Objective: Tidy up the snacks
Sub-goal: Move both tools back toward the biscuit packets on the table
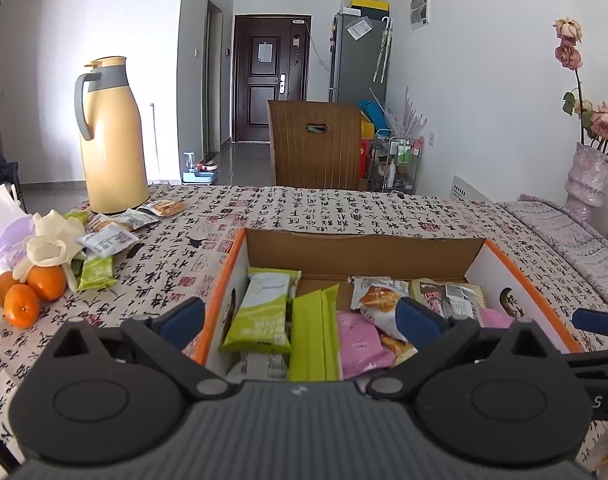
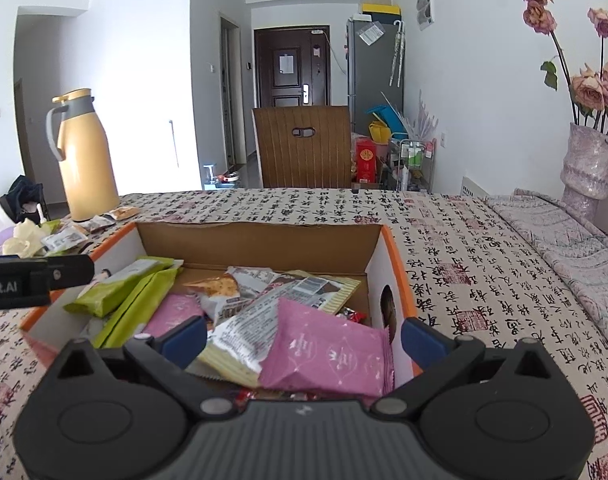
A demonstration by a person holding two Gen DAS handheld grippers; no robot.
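While above snack box (image 1: 480, 268), left gripper (image 1: 301, 320), right gripper (image 2: 304, 338) jaws spread wide, empty.

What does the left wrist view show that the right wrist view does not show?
Only the left wrist view shows the three oranges at the table's left edge, and the right gripper's blue fingertip entering from the right.

Only the right wrist view shows the red box on the floor beside the chair.

Both show the open cardboard box filled with snack packets, the yellow thermos, loose snack packets near it, and open, empty jaws on each view's own gripper.
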